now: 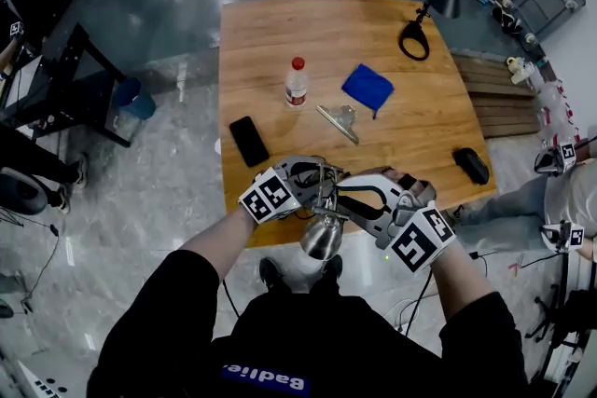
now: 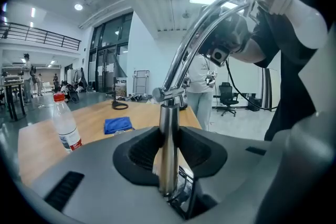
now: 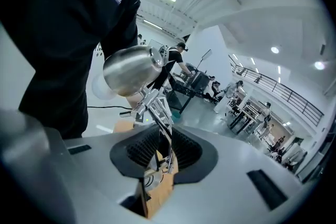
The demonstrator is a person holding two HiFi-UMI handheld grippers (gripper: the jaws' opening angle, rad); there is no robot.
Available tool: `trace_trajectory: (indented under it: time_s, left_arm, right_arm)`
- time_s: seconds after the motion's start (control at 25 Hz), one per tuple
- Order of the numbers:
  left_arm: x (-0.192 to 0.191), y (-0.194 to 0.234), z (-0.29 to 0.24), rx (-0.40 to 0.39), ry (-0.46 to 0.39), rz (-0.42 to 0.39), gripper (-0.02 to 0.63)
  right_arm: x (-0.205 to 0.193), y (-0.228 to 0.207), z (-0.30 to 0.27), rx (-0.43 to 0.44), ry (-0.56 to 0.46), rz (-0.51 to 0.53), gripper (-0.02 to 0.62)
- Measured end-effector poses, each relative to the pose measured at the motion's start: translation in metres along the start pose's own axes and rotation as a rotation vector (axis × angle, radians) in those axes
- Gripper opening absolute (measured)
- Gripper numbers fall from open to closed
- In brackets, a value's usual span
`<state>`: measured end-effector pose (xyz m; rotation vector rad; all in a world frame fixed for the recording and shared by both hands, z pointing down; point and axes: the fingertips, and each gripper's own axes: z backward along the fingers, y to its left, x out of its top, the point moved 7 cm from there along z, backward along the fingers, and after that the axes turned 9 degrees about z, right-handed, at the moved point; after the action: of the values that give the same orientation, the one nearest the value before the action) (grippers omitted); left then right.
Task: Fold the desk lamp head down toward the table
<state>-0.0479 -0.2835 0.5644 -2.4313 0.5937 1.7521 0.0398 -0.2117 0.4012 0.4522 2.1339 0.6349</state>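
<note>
A chrome desk lamp stands at the near edge of the wooden table (image 1: 280, 33). Its bell-shaped head (image 1: 322, 238) hangs out past the edge, toward my body. My left gripper (image 1: 315, 180) comes in from the left. In the left gripper view its pads (image 2: 144, 150) sit against both sides of the upright chrome post (image 2: 169, 155), and the curved arm (image 2: 199, 34) rises above. My right gripper (image 1: 347, 200) comes in from the right. In the right gripper view its jaws close on the thin arm rods (image 3: 163, 123) just below the shiny head (image 3: 130, 71).
On the table lie a water bottle (image 1: 296, 84), a blue cloth (image 1: 367, 87), a black phone (image 1: 248, 141), a metal clip (image 1: 338, 121) and a black case (image 1: 471, 165). A second dark lamp (image 1: 415, 37) stands at the far right corner. People and desks fill the room beyond.
</note>
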Motion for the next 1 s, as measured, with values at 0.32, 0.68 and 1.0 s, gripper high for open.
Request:
trace_trajectory:
  time_s: [0.32, 0.68, 1.0]
  left_arm:
    - [-0.001, 0.003, 0.001, -0.031, -0.003, 0.022, 0.129]
    - [-0.001, 0.006, 0.001, -0.094, 0.000, 0.016, 0.129]
    - [-0.001, 0.008, 0.001, -0.126, -0.013, 0.007, 0.129]
  right_arm:
    - [0.005, 0.030, -0.012, 0.133, 0.054, 0.174, 0.076]
    - [-0.012, 0.082, -0.043, 0.228, 0.161, 0.377, 0.117]
    - [-0.035, 0.092, -0.062, 0.206, 0.165, 0.309, 0.021]
